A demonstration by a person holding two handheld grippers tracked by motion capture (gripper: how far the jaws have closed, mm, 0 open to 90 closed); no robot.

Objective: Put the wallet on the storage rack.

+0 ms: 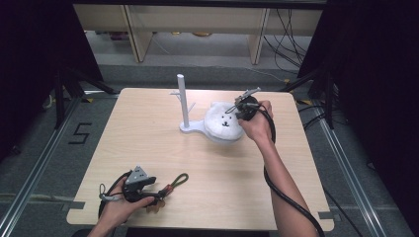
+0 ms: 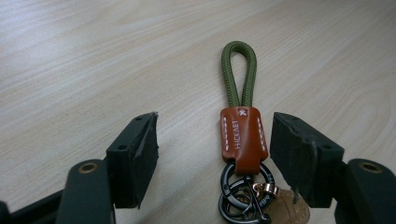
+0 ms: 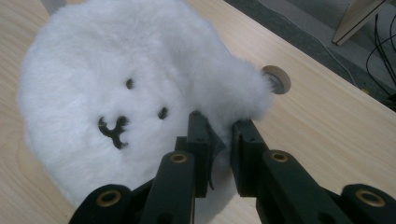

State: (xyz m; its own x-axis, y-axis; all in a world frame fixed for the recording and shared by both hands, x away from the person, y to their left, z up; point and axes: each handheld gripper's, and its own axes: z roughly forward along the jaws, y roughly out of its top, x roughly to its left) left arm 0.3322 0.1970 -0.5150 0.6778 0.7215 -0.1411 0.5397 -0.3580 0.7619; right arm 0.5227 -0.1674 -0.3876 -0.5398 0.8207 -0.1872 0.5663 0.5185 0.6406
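Observation:
A white plush toy with a small black face lies on the table beside a white stand with an upright post. My right gripper reaches it from the right. In the right gripper view the toy is close up and the right gripper is shut on a tuft of its fur at the edge. Near the front left, a keychain with a green cord loop lies flat. In the left gripper view its brown leather tab and dark rings lie between the jaws of my open left gripper, nearer the right one.
The wooden table has bare room in its middle and along its left side. A round cable hole sits in the top just past the plush toy. Black stands and cables flank the table on the floor.

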